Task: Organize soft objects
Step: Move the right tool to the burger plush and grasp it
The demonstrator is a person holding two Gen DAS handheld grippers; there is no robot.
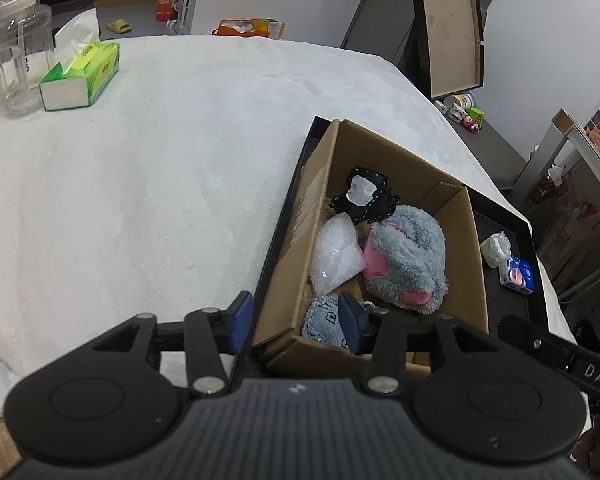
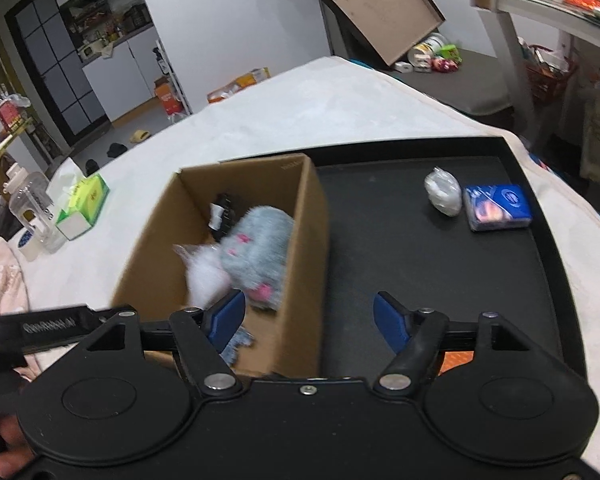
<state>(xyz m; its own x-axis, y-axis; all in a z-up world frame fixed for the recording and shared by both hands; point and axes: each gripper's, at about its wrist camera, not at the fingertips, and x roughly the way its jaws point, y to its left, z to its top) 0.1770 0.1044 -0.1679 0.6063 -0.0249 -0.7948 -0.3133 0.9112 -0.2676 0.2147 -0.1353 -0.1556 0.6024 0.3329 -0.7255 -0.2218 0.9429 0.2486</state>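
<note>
Cardboard box [image 1: 452,240] stands in the left part of the black tray [image 2: 512,280], on the white-covered table [image 1: 160,160]. Inside the box: grey-and-pink plush toy [image 1: 410,256], clear plastic bag [image 1: 336,254] touching its left side, black lacy item [image 1: 370,196] at the far end, blue-grey cloth [image 1: 320,322] at the near end.

My left gripper [image 1: 296,322] is spread wide and holds nothing. Its fingers straddle the box's near left corner: one blue pad outside the wall, the other inside, just beside the cloth.

My right gripper [image 2: 310,322] is also wide apart and empty. It straddles the box's right wall, left pad over the box interior near the plush, right pad over bare tray.

On the tray's far right, well apart from both grippers: a small white wad [image 2: 444,192] touching a blue tissue packet [image 2: 498,208].
</note>
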